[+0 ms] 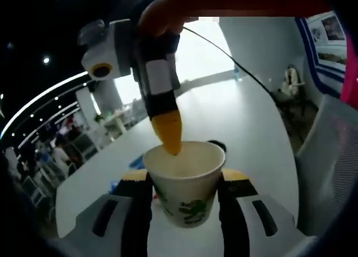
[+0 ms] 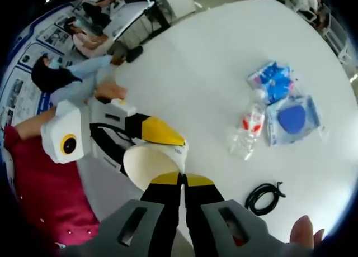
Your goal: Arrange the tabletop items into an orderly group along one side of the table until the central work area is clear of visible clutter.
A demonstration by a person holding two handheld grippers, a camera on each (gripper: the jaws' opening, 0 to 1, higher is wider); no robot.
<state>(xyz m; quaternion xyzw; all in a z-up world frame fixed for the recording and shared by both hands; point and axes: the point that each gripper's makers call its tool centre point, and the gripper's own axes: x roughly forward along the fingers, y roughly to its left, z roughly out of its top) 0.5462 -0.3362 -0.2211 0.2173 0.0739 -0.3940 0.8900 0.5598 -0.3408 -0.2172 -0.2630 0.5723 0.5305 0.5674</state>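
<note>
A white paper cup [image 1: 187, 190] with a green print stands upright between my left gripper's [image 1: 185, 176] two jaws, which are shut on its sides. My right gripper [image 1: 169, 138] comes down from above. Its yellow tips are pressed together and dip just inside the cup's far rim. In the right gripper view, my right gripper [image 2: 182, 180] is shut at the edge of the cup [image 2: 148, 163], and the left gripper [image 2: 160, 133] reaches in from the left. I cannot tell whether the right tips pinch the rim.
On the white table [image 2: 196, 67] lie a clear plastic bottle [image 2: 249, 128], two blue packets [image 2: 274, 81] [image 2: 293, 117] and a coiled black cable [image 2: 263, 196]. A hand [image 2: 305, 232] shows at the lower right. People sit beyond the table's far edge. A grey chair [image 1: 327, 156] stands beside the table.
</note>
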